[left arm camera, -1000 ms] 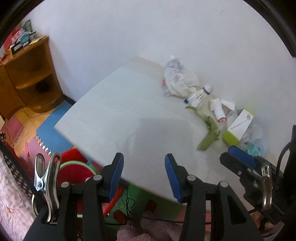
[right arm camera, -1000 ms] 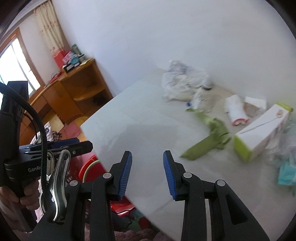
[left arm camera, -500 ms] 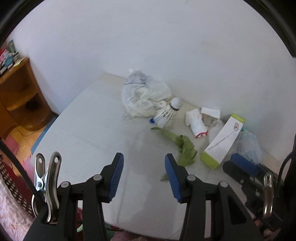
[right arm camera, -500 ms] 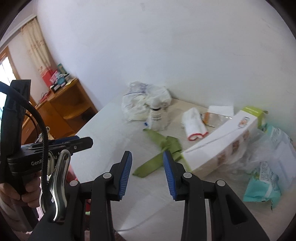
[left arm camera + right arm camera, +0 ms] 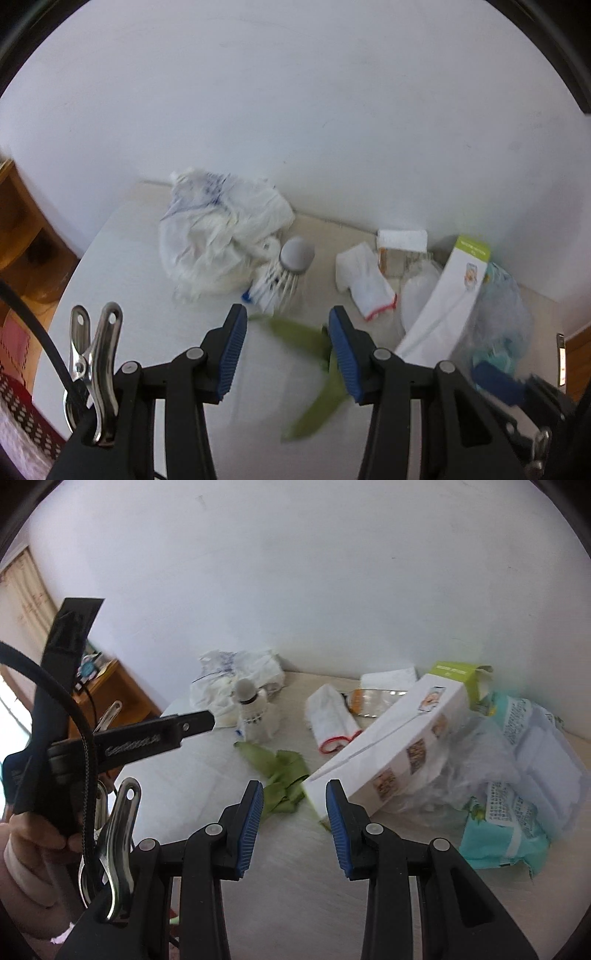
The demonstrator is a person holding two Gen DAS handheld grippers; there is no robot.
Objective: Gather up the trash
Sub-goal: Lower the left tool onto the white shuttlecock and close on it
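Note:
Trash lies along the back of a pale table (image 5: 122, 295): a crumpled white plastic bag (image 5: 218, 240), a shuttlecock (image 5: 284, 273), a green strip (image 5: 295, 330), a rolled white cloth with a red edge (image 5: 369, 288), a white-and-green box (image 5: 450, 295) and a clear bag with teal packets (image 5: 517, 775). My left gripper (image 5: 286, 314) hangs open and empty over the near end of the green strip. My right gripper (image 5: 294, 788) is open and empty too, just short of the green strip (image 5: 284, 775) and the box corner (image 5: 321, 786).
A white wall stands right behind the trash. A wooden shelf unit (image 5: 110, 690) is off the table's left side, and a red perforated basket (image 5: 18, 402) sits low at the left. A hand (image 5: 33, 834) holds the left gripper beside the right one.
Both grippers have swept from the table's left edge toward the trash pile, which now fills the middle of both views. Neither pair of jaws has changed its width.

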